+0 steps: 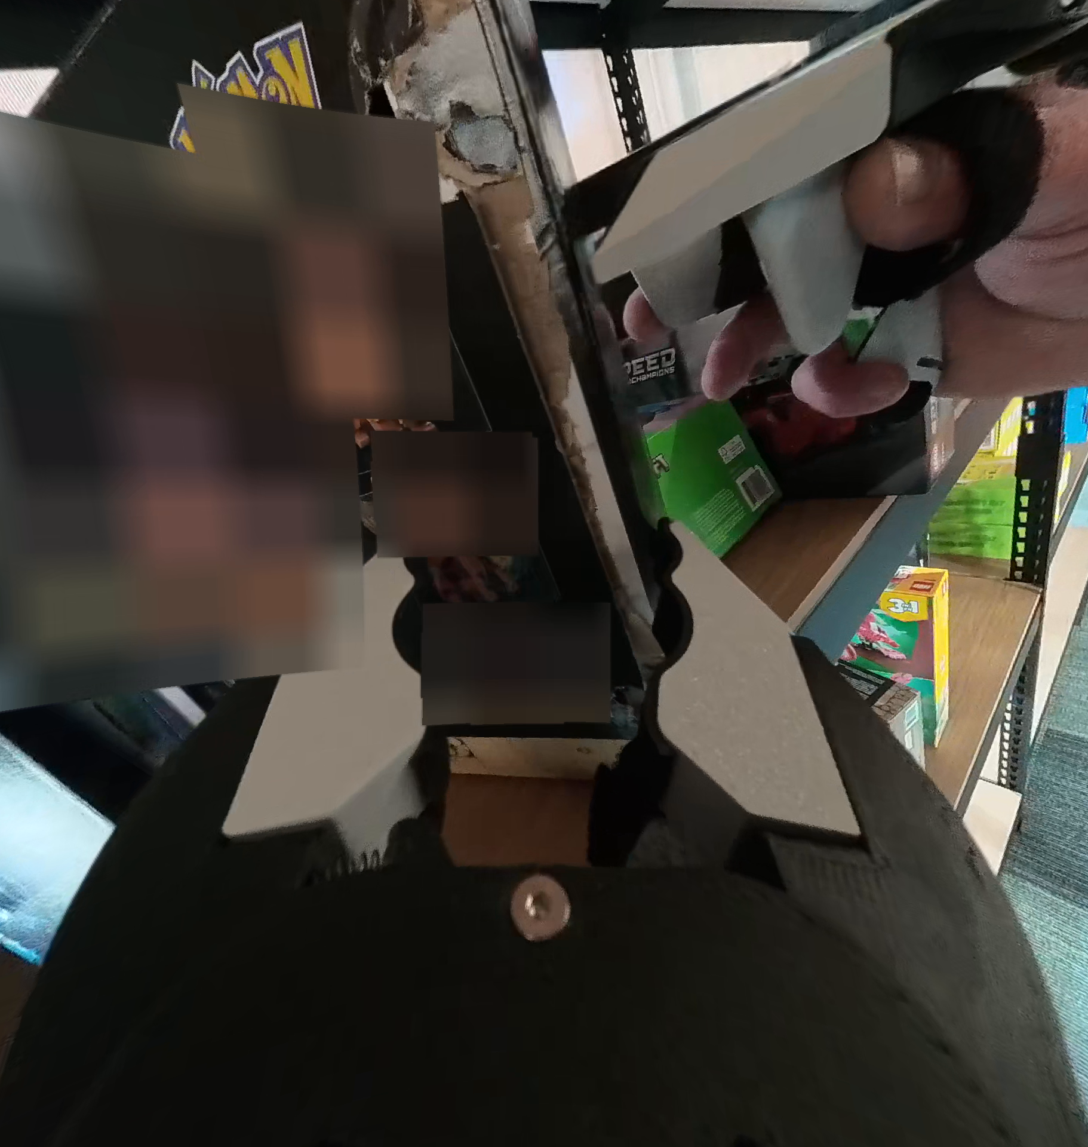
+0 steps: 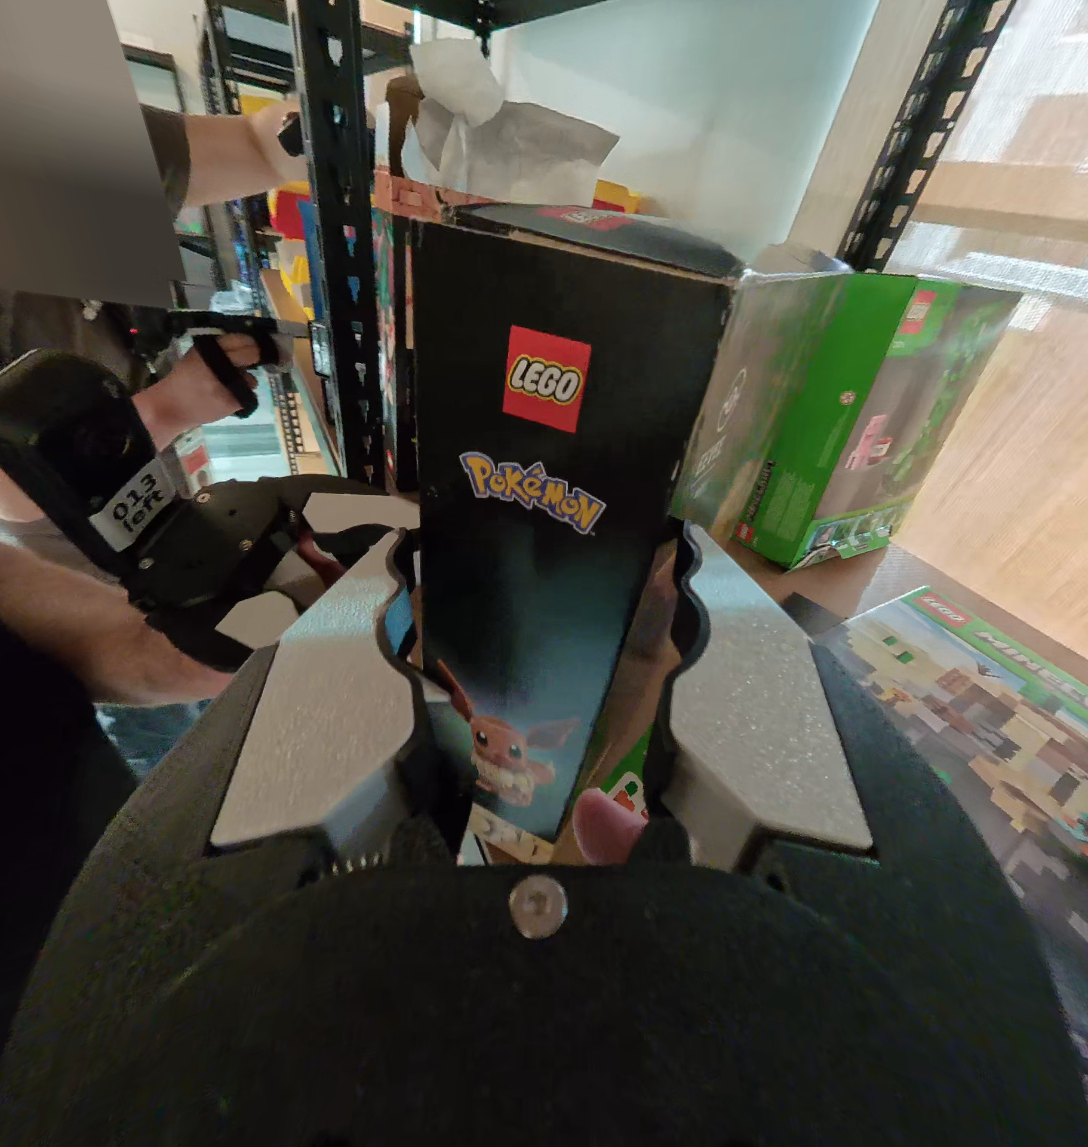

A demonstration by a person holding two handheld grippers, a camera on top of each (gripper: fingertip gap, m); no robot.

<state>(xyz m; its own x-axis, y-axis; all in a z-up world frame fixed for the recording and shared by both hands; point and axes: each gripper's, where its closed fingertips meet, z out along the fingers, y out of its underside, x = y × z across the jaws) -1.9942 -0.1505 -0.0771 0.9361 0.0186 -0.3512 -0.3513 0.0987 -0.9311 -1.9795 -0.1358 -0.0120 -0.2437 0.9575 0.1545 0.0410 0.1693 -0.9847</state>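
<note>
The tall black box (image 2: pixel 566 434) stands upright at frame centre, gripped between both claws, right claw (image 2: pixel 541 596) and left claw (image 1: pixel 529 596).

tall black toy box (image 2: pixel 560 496), upright at frame centre on a wooden shelf (image 2: pixel 839 583), top edges scuffed.
</note>
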